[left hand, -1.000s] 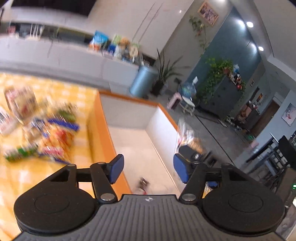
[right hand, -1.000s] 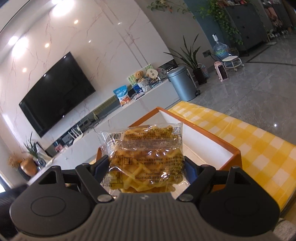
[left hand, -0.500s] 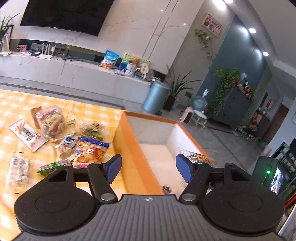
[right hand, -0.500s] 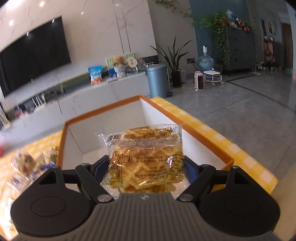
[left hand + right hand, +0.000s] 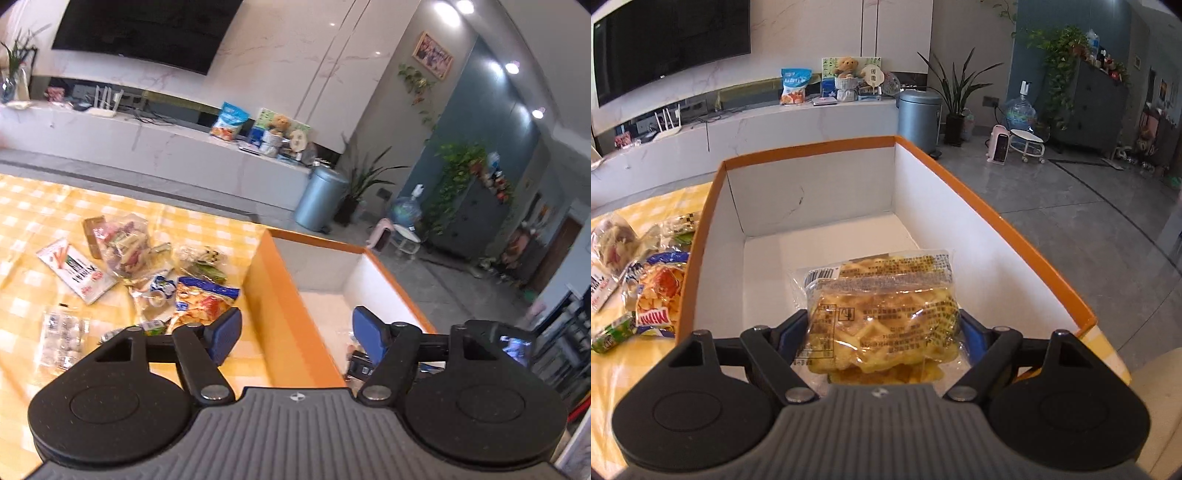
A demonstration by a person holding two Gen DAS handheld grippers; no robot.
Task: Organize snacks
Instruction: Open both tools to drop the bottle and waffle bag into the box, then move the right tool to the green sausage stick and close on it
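Note:
My right gripper (image 5: 882, 332) is shut on a clear pack of yellow waffles (image 5: 882, 306) and holds it over the inside of the orange box with white walls (image 5: 812, 192). My left gripper (image 5: 295, 334) is open and empty above the box's left wall (image 5: 280, 306). Several snack packs lie on the yellow checked tablecloth left of the box: an orange chip bag (image 5: 201, 302), a clear bag of mixed sweets (image 5: 123, 247) and a white flat pack (image 5: 75, 269). The chip bag also shows in the right wrist view (image 5: 659, 291).
The table (image 5: 33, 206) with the checked cloth ends just right of the box. Beyond are a long white TV bench (image 5: 775, 125), a grey bin (image 5: 918, 118), plants and bare grey floor.
My right gripper has swung with the waffle pack from beside the box to over its inside and tilted down. My left gripper has turned left, so the snack pile is in view.

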